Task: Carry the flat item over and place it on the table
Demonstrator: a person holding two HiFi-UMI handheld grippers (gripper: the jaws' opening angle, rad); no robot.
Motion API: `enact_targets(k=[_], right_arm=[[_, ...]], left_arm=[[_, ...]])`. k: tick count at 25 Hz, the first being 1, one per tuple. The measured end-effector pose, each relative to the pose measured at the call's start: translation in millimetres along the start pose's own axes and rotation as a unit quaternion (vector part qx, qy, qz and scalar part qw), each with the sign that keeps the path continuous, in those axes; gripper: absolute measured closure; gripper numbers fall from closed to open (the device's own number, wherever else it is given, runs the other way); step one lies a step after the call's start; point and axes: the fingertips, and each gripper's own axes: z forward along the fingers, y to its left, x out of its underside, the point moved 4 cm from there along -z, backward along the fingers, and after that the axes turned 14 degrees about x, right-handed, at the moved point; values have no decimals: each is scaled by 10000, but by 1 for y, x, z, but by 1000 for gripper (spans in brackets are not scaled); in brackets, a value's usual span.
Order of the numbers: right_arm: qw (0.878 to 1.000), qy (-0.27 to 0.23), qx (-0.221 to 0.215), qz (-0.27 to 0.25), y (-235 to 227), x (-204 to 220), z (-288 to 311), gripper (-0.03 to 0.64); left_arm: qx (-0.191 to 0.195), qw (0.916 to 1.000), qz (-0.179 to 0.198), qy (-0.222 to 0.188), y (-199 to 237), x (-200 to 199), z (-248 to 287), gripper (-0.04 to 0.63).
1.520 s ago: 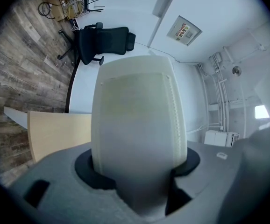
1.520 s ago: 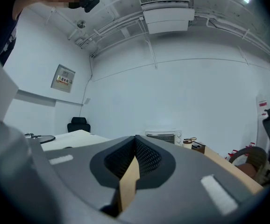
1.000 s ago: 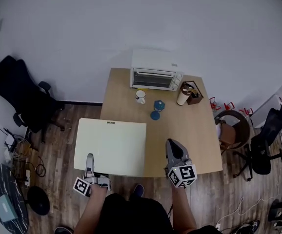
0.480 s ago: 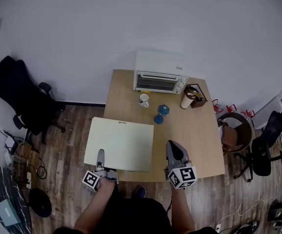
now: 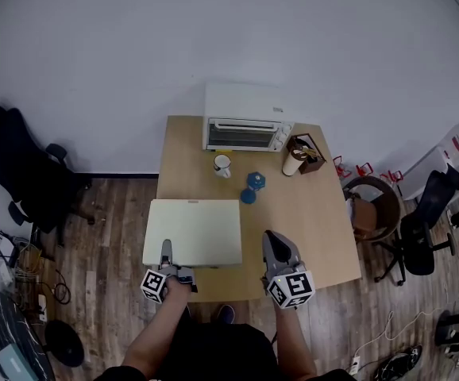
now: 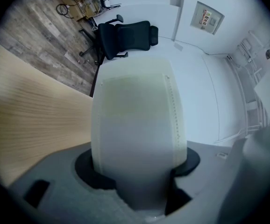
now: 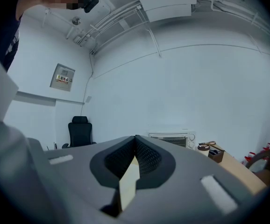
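Flatly, pale rectangular board (image 5: 194, 232), woodgrain table (image 5: 309, 213)

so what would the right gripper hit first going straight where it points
Probably the small blue object, if the right gripper travels low enough; otherwise the toaster oven behind it. Height is unclear.

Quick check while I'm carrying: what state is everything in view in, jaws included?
flat board: level, clamped at its near edge, over the front left of the table; whether it touches the table, cannot tell.
left gripper: jaws shut on the flat board.
right gripper: jaws together at the tips, off the board.
toaster oven: door closed.
mug: upright.
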Motion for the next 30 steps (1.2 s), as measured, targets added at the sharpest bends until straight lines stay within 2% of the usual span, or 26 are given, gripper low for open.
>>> enact_targets(k=[5,8,13,21,25,30], right_arm=[[10000,69,-1,-39,2,1,3,618],[9999,116,-5,-32,3,4,3,618],[9998,182,34,-34,1,6,2,618],[9996,265,35,-29,-2,11,2,618],[9996,280,30,-32,-2,11,5,618],[9996,292,12,-30,0,11,7,618]], left_arm=[[-547,9978,357,73,38,2,15,314],[-719,9967,369,107,51,7,24,314],[-838,9959,331,61,65,11,34,314],[-1084,9922,561,238,82,11,36,314],[-1158,9922,442,100,88,11,36,314],[-1180,9919,464,101,88,10,43,310]])
